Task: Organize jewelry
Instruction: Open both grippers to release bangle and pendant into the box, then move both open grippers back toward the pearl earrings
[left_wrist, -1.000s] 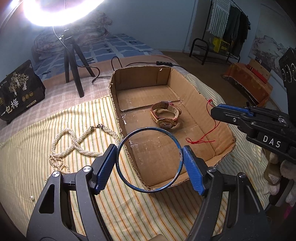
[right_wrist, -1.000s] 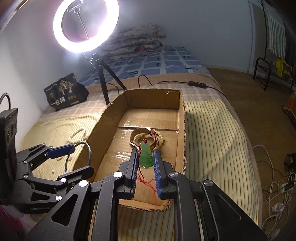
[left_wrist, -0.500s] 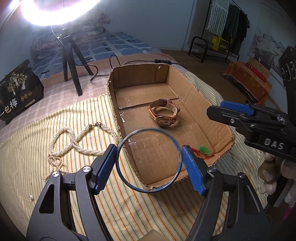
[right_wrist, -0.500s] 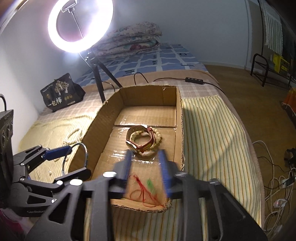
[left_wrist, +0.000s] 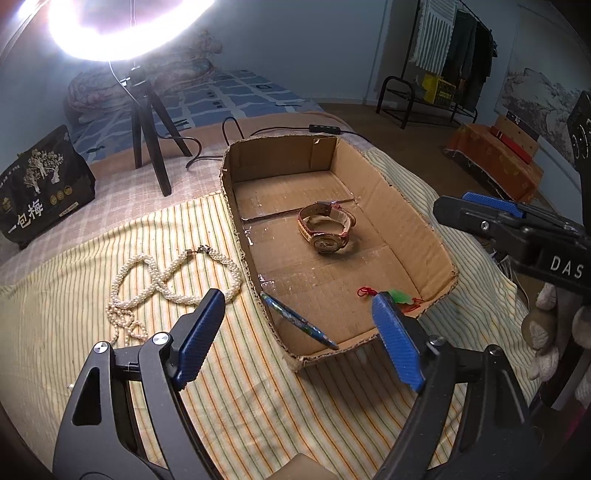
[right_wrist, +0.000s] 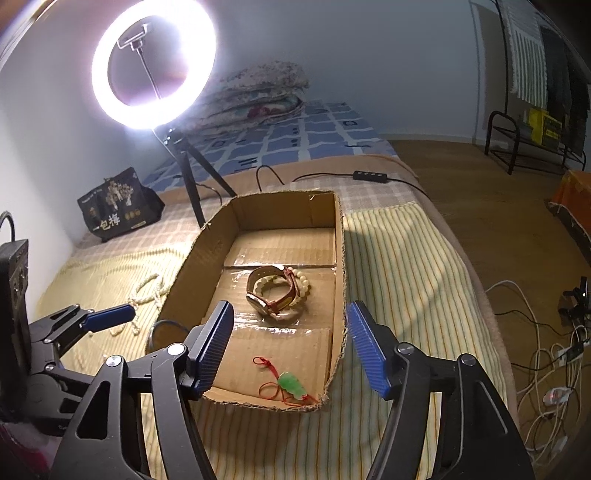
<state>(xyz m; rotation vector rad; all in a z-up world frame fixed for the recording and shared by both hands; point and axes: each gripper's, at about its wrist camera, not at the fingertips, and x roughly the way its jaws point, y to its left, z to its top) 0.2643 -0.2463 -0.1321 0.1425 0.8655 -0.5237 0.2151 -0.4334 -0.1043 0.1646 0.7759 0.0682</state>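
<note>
Both grippers, left gripper (left_wrist: 299, 334) and right gripper (right_wrist: 290, 345), just opened wide, empty; that limp pearl necklace (left_wrist: 166, 280) looks slippery, so pinch a bunched loop.

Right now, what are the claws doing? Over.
Both claws, left and right, just opened, empty. Bangle and green pendant dropped in box. Pearl necklace still outside.

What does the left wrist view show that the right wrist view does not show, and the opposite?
Only the left wrist view shows the blue bangle leaning at the box's near left corner, and the whole pearl necklace. Only the right wrist view shows the bead bracelet behind the watch, and the full ring light. Both show the cardboard box, the watch, the green pendant and both open grippers, left and right.
</note>
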